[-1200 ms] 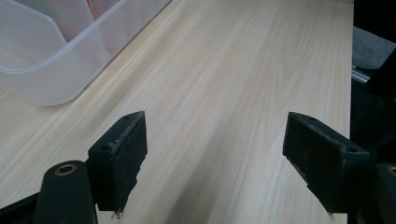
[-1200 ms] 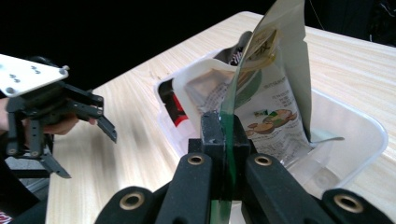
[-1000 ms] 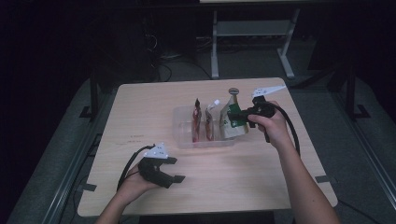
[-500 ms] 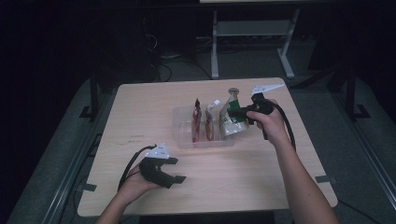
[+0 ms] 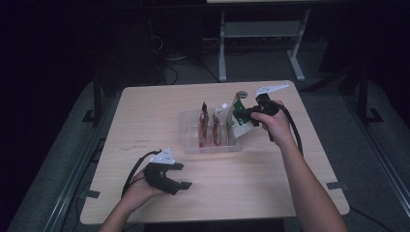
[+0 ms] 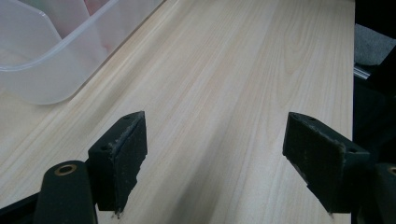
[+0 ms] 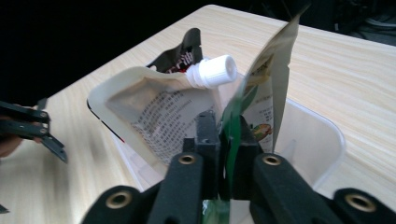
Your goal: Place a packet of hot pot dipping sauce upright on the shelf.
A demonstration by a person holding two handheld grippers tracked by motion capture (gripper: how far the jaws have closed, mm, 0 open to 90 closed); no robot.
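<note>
Right gripper view shows my right gripper (image 7: 224,154) clamped on the green pouch (image 7: 261,93), upright at the clear bin's (image 5: 191,145) three o'clock end, its jaws just easing. I judge release remains; my left gripper (image 6: 215,154) idles open at seven o'clock.

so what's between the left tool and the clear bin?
Bare table. In the high view the left tool rests near the front edge, nothing between it and the clear bin. The left gripper view shows plain wood up to the bin's corner.
</note>
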